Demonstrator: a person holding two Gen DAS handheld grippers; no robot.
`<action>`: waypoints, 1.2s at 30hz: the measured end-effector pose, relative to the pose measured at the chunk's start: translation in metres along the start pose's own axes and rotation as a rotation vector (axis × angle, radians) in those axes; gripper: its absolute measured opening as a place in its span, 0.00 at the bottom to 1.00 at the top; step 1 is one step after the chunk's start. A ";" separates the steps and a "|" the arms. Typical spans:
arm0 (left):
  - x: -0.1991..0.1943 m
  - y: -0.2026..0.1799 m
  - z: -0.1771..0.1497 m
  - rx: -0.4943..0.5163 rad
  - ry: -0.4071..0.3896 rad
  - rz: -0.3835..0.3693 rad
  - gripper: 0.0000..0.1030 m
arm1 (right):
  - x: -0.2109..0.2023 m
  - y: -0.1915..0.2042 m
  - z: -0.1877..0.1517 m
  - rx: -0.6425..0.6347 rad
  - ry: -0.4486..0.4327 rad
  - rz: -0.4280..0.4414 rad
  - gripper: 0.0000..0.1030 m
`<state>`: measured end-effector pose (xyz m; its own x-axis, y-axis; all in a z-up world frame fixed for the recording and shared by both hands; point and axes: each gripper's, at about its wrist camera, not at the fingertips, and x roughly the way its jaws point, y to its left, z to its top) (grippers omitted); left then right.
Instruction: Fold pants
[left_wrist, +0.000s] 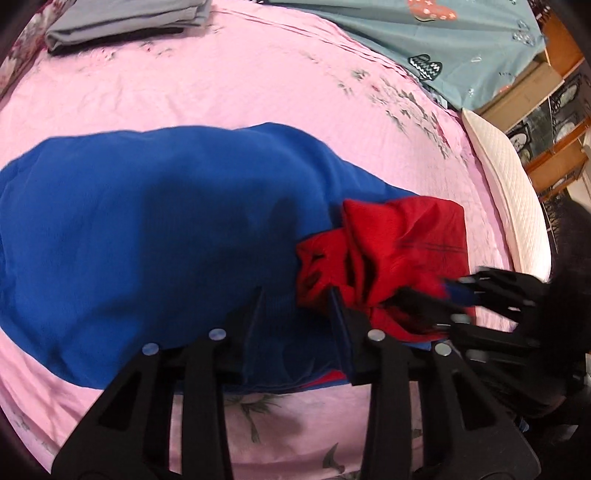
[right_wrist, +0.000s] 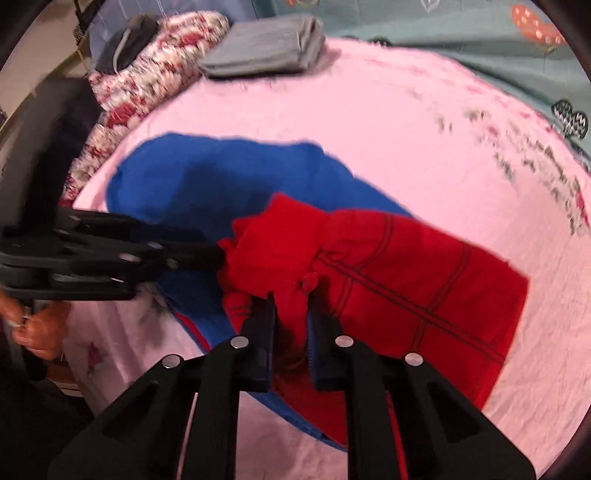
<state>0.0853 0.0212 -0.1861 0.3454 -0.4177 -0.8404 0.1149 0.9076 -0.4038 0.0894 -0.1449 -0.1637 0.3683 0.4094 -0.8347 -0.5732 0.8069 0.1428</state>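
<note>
Apparently pants (left_wrist: 155, 229) lie on a pink bedsheet (left_wrist: 229, 88) beside folded clothes (left_wrist: 129, 18).

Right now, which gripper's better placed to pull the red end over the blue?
Right. The right gripper already pinches a bunched fold of the red fabric; the left gripper is open over the blue fabric, holding nothing.

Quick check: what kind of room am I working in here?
Most likely a bedroom: the pants lie on a bed with a pink sheet, a white pillow at its edge, and folded grey clothes stacked nearby.
</note>
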 end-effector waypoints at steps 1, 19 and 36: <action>0.001 0.000 0.000 -0.001 -0.001 0.002 0.34 | -0.009 0.005 0.001 -0.014 -0.026 0.002 0.13; -0.001 -0.048 0.009 0.154 -0.041 0.070 0.51 | -0.054 -0.093 -0.033 0.393 -0.135 -0.089 0.51; 0.036 -0.048 0.005 0.152 0.015 0.076 0.54 | -0.024 -0.153 -0.055 0.500 -0.016 -0.111 0.21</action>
<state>0.0967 -0.0371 -0.1948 0.3450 -0.3468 -0.8722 0.2290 0.9323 -0.2801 0.1281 -0.3013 -0.1951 0.4207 0.3127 -0.8516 -0.1109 0.9494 0.2939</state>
